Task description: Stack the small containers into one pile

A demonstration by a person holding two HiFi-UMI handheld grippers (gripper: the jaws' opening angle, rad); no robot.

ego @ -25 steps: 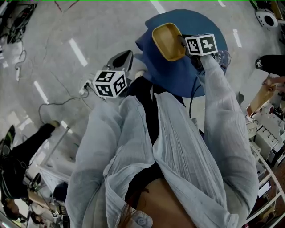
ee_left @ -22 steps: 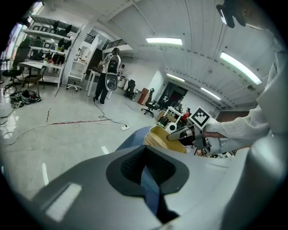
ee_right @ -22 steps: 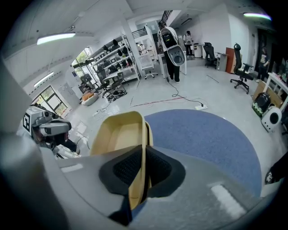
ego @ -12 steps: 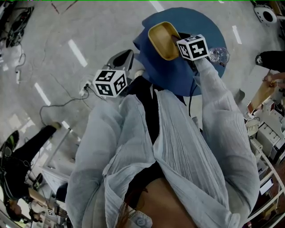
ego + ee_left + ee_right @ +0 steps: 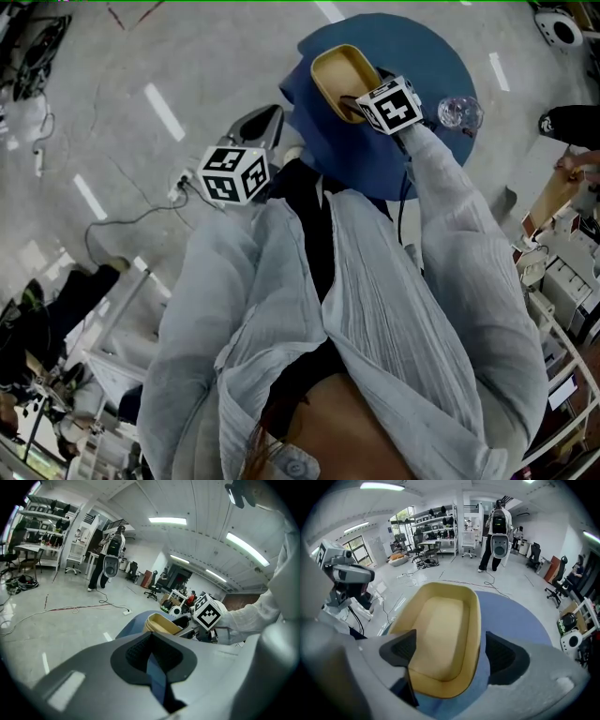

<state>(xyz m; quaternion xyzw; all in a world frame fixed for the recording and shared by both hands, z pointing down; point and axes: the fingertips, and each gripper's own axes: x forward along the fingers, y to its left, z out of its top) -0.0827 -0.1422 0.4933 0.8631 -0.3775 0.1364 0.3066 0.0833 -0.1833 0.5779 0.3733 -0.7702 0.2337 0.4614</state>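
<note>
A yellow oval container (image 5: 339, 77) stands on the round blue table (image 5: 427, 52). In the left gripper view its side (image 5: 159, 623) seems to show nested rims. My right gripper (image 5: 354, 96) is at its near end, jaws opening. In the right gripper view the container (image 5: 440, 630) lies between them: the left pad (image 5: 399, 649) overlaps its rim and the right pad (image 5: 502, 657) stands clear of the wall over blue cloth. My left gripper (image 5: 265, 120) hangs left of the table over the floor. Its jaws (image 5: 150, 643) are together with nothing in them.
A clear round glass object (image 5: 459, 112) sits on the table's right side. A person in black (image 5: 498, 531) stands beyond the table by shelves. A grey robot head (image 5: 344, 573) is at the left. Cables (image 5: 70, 609) run over the floor, and office chairs (image 5: 557, 585) stand at the right.
My right gripper moved left and lower over the table with the yellow container. Its jaws went from gripping the container to standing wide. The left gripper stayed put.
</note>
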